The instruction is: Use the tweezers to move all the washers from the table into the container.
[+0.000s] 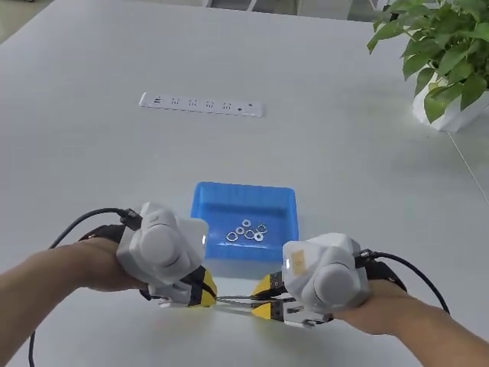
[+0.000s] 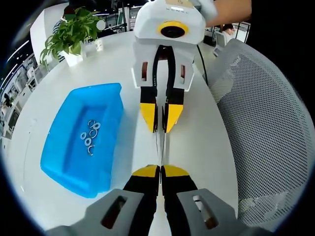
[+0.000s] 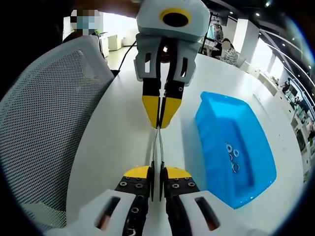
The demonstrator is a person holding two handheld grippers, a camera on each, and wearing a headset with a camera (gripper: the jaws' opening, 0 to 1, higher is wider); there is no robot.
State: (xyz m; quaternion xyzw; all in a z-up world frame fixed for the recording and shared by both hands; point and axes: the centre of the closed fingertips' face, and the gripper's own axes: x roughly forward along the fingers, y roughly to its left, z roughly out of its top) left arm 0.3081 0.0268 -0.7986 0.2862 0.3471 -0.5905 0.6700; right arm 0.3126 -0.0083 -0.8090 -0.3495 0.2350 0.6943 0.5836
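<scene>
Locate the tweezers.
Head view, bottom centre: the tweezers are held between the left tool and right tool, just nearer the person than the blue container.

container: glossy blue plastic | washers: shiny metal | table: matt white

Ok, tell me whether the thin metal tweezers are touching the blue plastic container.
Apart. The left gripper view shows bare white table between the thin metal tweezers and the blue plastic container.
</scene>
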